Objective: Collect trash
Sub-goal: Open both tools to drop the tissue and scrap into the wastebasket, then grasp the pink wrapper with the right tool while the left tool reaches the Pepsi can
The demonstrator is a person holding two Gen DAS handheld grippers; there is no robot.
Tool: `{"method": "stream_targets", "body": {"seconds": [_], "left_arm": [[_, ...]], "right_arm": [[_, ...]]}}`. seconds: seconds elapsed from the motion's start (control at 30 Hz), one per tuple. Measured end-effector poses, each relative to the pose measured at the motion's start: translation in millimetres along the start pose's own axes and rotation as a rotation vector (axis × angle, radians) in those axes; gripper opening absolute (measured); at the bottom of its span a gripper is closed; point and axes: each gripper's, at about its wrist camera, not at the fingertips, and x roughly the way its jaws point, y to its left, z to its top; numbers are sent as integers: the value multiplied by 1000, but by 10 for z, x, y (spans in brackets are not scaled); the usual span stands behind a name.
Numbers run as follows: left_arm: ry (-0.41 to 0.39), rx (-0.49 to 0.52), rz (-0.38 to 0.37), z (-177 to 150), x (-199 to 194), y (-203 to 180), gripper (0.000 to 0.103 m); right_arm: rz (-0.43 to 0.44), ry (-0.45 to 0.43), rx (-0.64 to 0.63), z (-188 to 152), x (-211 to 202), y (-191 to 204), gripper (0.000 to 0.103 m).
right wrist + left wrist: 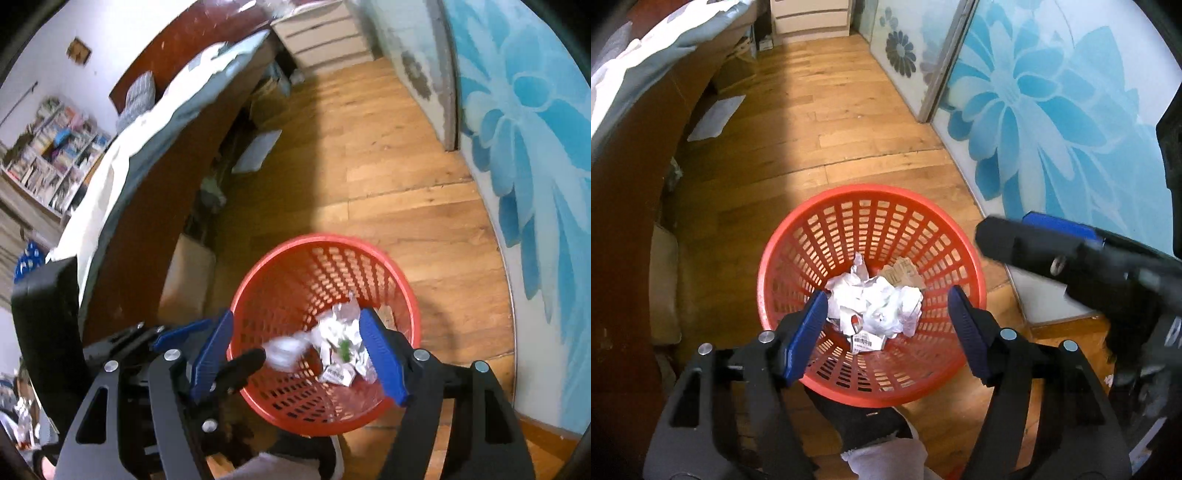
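A red plastic basket (812, 229) stands on the wooden floor; it also shows in the right wrist view (280, 258). Crumpled white paper (879, 302) and a brown cardboard scrap (903, 275) lie at its bottom. My left gripper (888, 306) is open and empty above the basket. My right gripper (297, 330) is open over the basket, and it shows at the right in the left wrist view (1008, 240). A blurred white piece of trash (282, 350) is in the air between its fingers, inside the basket mouth. The paper heap (340, 339) lies below it.
A bed with a dark wooden frame (162, 177) runs along the left. A sliding door with blue flowers (1052, 110) stands on the right. A white drawer unit (810, 16) is at the far end. Flat boxes and paper lie under the bed (716, 116).
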Motion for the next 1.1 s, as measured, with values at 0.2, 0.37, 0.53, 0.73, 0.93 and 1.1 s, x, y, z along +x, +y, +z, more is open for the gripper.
{"method": "stream_targets", "body": {"seconds": [0.2, 0.37, 0.53, 0.73, 0.93, 1.1], "left_arm": [[-28, -6, 34, -18, -382, 77, 74], [-104, 54, 91, -170, -1064, 203, 75], [-203, 38, 159, -377, -1904, 596, 79], [-363, -148, 275, -887, -2884, 1438, 83], [-383, -301, 313, -1466, -3134, 2162, 83], [-395, -329, 300, -1652, -3214, 2370, 83]], "right_arm": [[1, -35, 4, 73, -255, 81, 71], [30, -39, -44, 62, -483, 391, 71], [76, -48, -133, 38, -743, 986, 71], [143, -78, -260, -95, -1000, 1989, 72], [195, -201, -447, -302, -1311, 3147, 73], [201, -175, -511, -460, -1263, 3757, 74]]}}
